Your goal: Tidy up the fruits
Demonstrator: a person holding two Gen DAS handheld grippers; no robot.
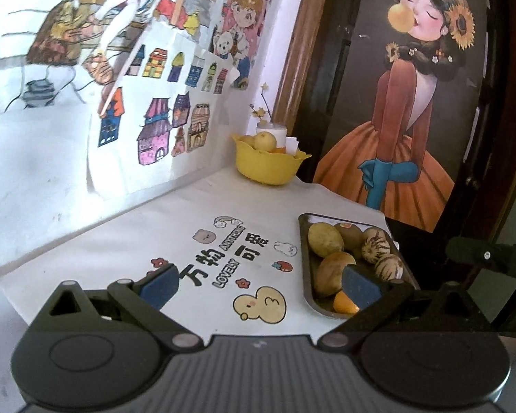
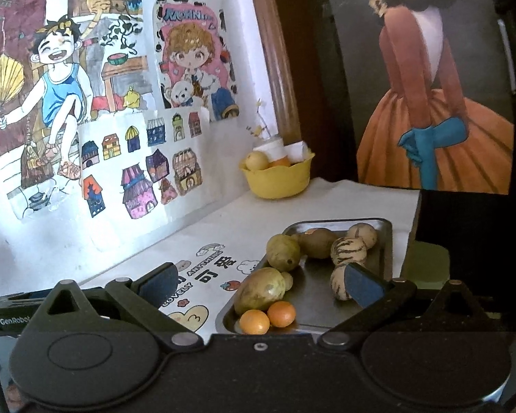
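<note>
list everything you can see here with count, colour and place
tray: 1, grey metal, near right of table
oranges: 2, orange, tray's near corner
striped fruits: 3, cream with dark streaks, tray's right side
yellow-green fruits: 2, tray's left side
brown fruit: 1, tray's far end
bowl: 1, yellow, far corner, holding fruit
cloth: 1, white, printed, covering table
drawings: several, coloured, wall
poster: 1, dark, right
left claw: open, empty
right claw: open, empty

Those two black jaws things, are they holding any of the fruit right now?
No. Both the left gripper and the right gripper are wide open and empty; the fruit lies untouched in the metal tray.
</note>
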